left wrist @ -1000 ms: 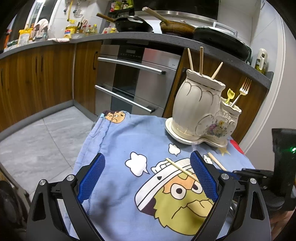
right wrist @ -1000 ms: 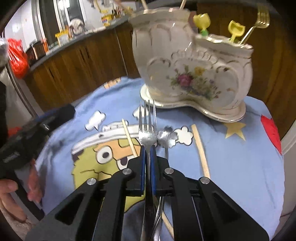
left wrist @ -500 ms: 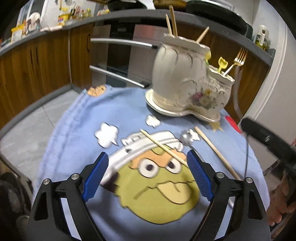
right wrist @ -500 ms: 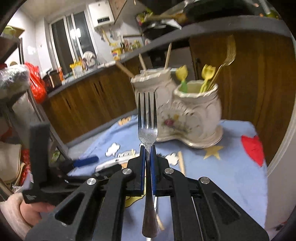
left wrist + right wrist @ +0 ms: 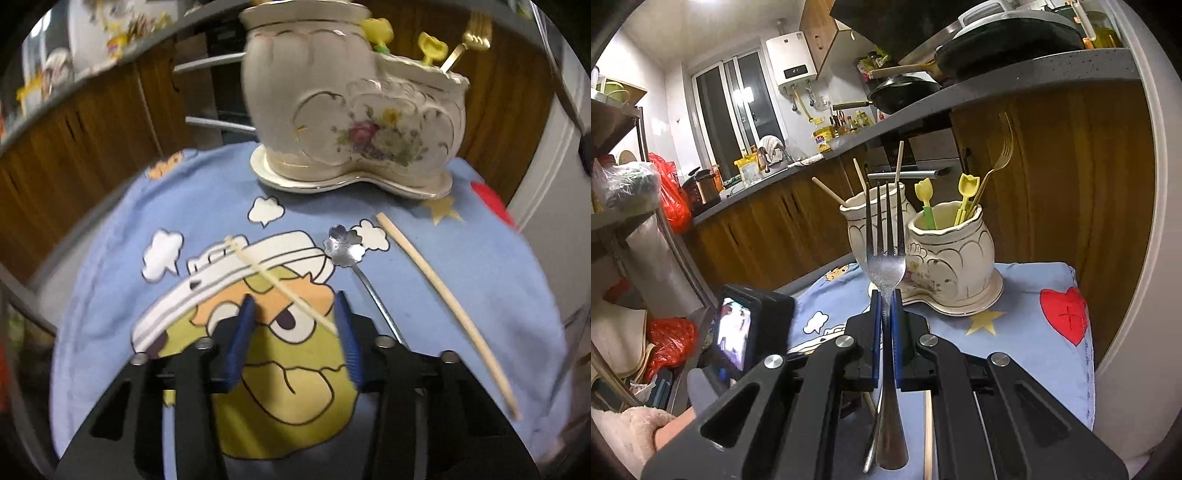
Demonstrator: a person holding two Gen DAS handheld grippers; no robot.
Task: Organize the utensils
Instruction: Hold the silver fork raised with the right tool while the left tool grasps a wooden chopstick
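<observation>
A cream ceramic holder (image 5: 354, 122) (image 5: 945, 251) with two pots stands at the back of the blue cartoon cloth (image 5: 207, 199). Wooden chopsticks stick out of its tall pot; yellow picks and a gold fork (image 5: 1001, 155) stand in its low pot. My left gripper (image 5: 294, 299) hangs low over the cloth, jaws closing. A thin pale chopstick (image 5: 258, 269) lies slantwise between them, its near end by the right pad, with neither pad pressing on it. A flower-bowled spoon (image 5: 343, 245) and a thicker chopstick (image 5: 443, 295) lie to the right. My right gripper (image 5: 885, 295) is shut on a silver fork (image 5: 885, 258), tines up, before the holder.
Wooden cabinets (image 5: 775, 229) and a grey counter (image 5: 997, 92) bearing pans run behind the small table. An oven handle (image 5: 210, 59) shows past the holder. Shelves with red bags (image 5: 670, 199) stand at the left. A hand in a pale sleeve (image 5: 628, 435) holds the left gripper.
My left gripper has come forward and down over the thin chopstick, and its jaws have narrowed around it. My right gripper has lifted the fork up off the cloth.
</observation>
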